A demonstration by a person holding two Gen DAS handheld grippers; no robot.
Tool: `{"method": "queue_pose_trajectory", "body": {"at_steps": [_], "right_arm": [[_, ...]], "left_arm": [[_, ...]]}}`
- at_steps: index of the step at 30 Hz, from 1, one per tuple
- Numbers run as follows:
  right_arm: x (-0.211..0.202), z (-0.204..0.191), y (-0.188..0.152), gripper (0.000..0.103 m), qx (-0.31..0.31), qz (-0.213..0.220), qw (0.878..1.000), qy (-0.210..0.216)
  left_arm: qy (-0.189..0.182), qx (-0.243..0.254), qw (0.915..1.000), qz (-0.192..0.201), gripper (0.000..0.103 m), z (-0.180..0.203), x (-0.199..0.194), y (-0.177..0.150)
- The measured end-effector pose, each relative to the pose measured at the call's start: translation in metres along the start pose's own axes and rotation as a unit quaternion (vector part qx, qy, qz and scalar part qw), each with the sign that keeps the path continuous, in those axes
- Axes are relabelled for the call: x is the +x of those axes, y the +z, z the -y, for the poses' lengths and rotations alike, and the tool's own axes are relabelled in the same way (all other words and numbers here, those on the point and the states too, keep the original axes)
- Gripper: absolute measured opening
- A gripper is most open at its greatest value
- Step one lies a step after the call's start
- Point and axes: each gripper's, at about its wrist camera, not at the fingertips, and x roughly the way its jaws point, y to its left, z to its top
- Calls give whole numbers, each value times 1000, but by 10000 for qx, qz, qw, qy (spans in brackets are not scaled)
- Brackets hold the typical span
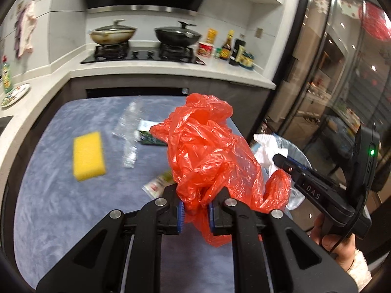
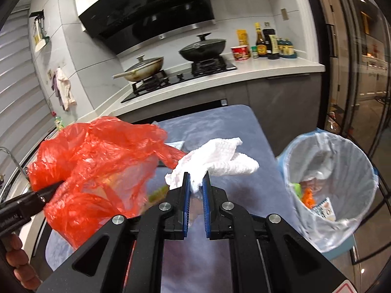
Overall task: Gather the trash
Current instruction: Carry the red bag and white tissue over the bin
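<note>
The left tongs (image 1: 195, 210) were seen clenched on a crumpled red plastic bag (image 1: 210, 151), held above the blue-grey worktop (image 1: 53, 195). The right tongs (image 2: 195, 183) were clamped on a white paper towel (image 2: 220, 161), just left of the lined trash bin (image 2: 317, 239) standing beside the worktop, some scraps already in it. A yellow sponge (image 1: 89, 156), a clear wrapper (image 1: 128, 131) and small packets (image 1: 156, 185) were noted lying on the worktop.
</note>
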Motion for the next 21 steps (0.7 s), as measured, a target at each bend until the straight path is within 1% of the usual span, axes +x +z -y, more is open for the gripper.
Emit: {"method": "queue_pose_trajectory", "body": {"at_steps": [6,9,14,21], "right_arm": [[-20,30,-13,9,210,8,9995,-244],[-24,46,-17,9,319,-16,9988,-379],[-29,71,-17,9,509,40,9971,-571],[-42,107,-6,9,707,246,9938,-825]], "left_arm": [[-247,227,9984,-464,13,34,26,-27],[-299,299,9973,-598,13,45,37,-35],[-323,422,9968,-597,13,58,46,-30],[-447,609,9964,-391,13,87,58,-3]]}}
